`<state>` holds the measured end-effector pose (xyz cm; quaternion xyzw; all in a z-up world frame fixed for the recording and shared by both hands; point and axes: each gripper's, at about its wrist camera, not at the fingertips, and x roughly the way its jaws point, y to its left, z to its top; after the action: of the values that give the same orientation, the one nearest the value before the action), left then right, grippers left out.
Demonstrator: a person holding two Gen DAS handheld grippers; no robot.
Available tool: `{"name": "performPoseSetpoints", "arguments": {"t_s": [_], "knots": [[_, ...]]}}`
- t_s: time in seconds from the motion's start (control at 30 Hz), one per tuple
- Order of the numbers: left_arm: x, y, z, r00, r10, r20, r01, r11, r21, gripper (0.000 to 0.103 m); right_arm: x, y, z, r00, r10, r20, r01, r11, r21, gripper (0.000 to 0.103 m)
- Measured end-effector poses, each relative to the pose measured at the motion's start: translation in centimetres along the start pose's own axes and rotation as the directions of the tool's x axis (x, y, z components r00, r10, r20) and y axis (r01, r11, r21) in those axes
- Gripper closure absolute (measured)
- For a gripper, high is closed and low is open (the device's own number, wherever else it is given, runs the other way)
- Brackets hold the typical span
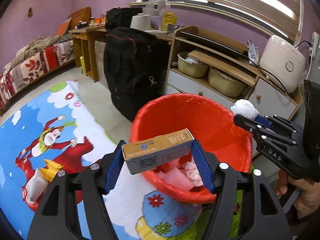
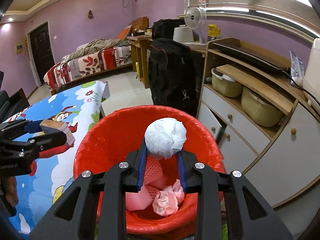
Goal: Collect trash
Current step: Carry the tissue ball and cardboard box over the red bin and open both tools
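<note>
A red bin [image 1: 210, 118] [image 2: 112, 140] lined with a red bag stands on the floor beside the table. My left gripper [image 1: 158, 166] is shut on a small tan cardboard box [image 1: 158, 150], held over the bin's near rim. That box [image 2: 58, 129] and the left gripper [image 2: 48, 134] also show at the left of the right wrist view. My right gripper [image 2: 162, 160] is shut on a white crumpled paper ball [image 2: 165, 138], held above the bin's opening. In the left wrist view the ball [image 1: 245, 109] and right gripper [image 1: 247, 119] sit at the bin's right rim. Crumpled paper [image 2: 168, 198] and pale packaging lie inside the bin.
A table with a bright cartoon cloth [image 1: 60, 132] lies left of the bin. A black bag [image 1: 132, 70] stands behind it. A wooden cabinet [image 2: 250, 108] with pots and a white rice cooker [image 1: 284, 64] is at the right. A bed [image 2: 86, 64] lies far back.
</note>
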<state>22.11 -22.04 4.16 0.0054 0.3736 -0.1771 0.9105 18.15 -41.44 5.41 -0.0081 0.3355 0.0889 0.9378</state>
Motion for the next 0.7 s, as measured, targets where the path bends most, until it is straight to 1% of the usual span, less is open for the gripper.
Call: {"name": "performPoseSetpoints", "arguments": {"t_s": [0.27,0.43,0.47,0.53,0.6,0.7], "knots": [[1.0,-1.8,0.3,0.999,-0.049,0.001,0.049,0.998,0.030,0.038,-0.5,-1.7,-0.2,1.000,-0.021,0.011,0.021,0.999,0.031,0.074],[1.3,-2.3,0.4,0.997,-0.080,0.001,0.080,0.996,0.038,0.038,-0.9,-2.4,-0.2,0.999,-0.032,0.018,0.031,0.998,0.049,0.070],[1.3,-2.4,0.5,0.996,-0.084,0.000,0.084,0.996,0.040,0.037,-1.0,-2.5,-0.2,0.999,-0.035,0.019,0.034,0.998,0.053,0.068],[1.3,-2.5,0.5,0.996,-0.086,0.003,0.086,0.996,0.038,0.029,-1.0,-2.7,-0.2,0.999,-0.040,0.021,0.039,0.998,0.058,0.061],[1.3,-2.4,0.6,0.996,-0.087,0.007,0.086,0.996,0.031,0.028,-1.0,-2.9,-0.3,0.999,-0.044,0.025,0.042,0.997,0.065,0.040],[1.2,-2.0,0.5,0.997,-0.080,0.008,0.080,0.997,0.021,0.028,-1.1,-2.9,-0.2,0.998,-0.047,0.029,0.045,0.997,0.066,0.039]]}}
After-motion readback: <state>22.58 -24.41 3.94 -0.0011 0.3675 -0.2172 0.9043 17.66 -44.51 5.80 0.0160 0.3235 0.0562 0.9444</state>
